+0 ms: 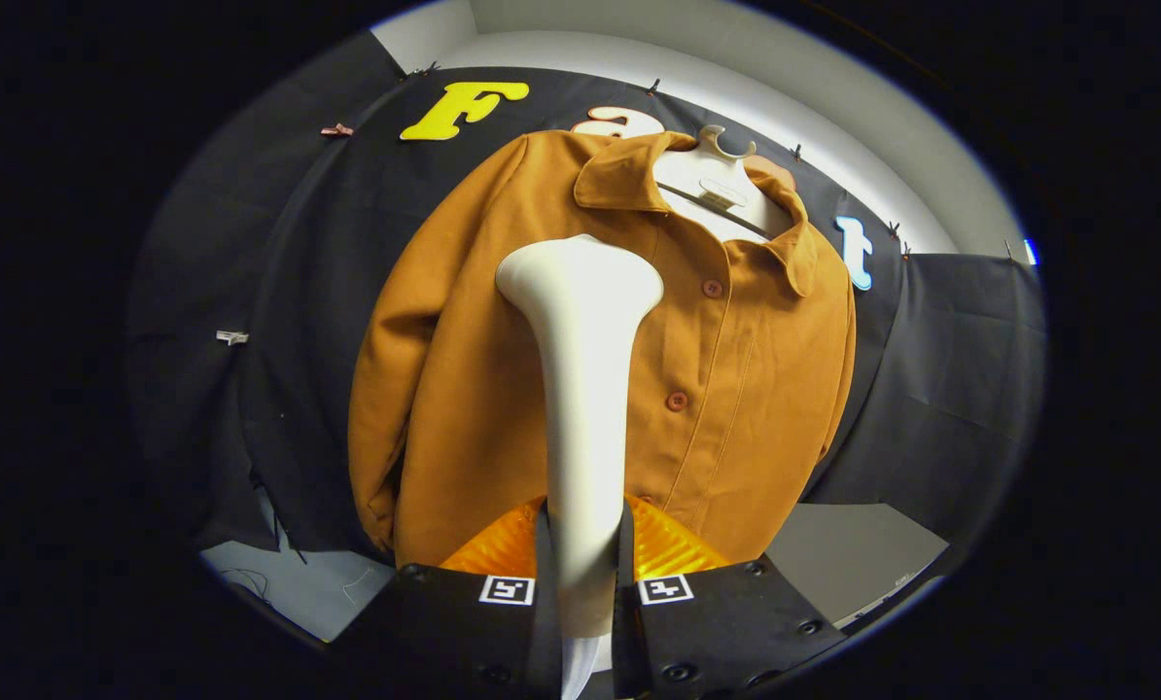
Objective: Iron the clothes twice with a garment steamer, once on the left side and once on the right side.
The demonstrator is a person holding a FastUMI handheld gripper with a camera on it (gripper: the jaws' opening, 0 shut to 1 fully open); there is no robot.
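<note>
Gripper with jaws pinching the handle of the white garment steamer, whose head lies against the jacket's left chest. The jacket hangs on a white hanger; the steamer hides its lower placket.

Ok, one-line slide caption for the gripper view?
Gripper shut on white garment steamer, its head against the hanging mustard-brown buttoned jacket.

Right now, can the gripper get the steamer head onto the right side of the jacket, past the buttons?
Probably yes. The gripper is shut on the garment steamer, whose head sits over the jacket's left panel; nothing stands between it and the buttons.
</note>
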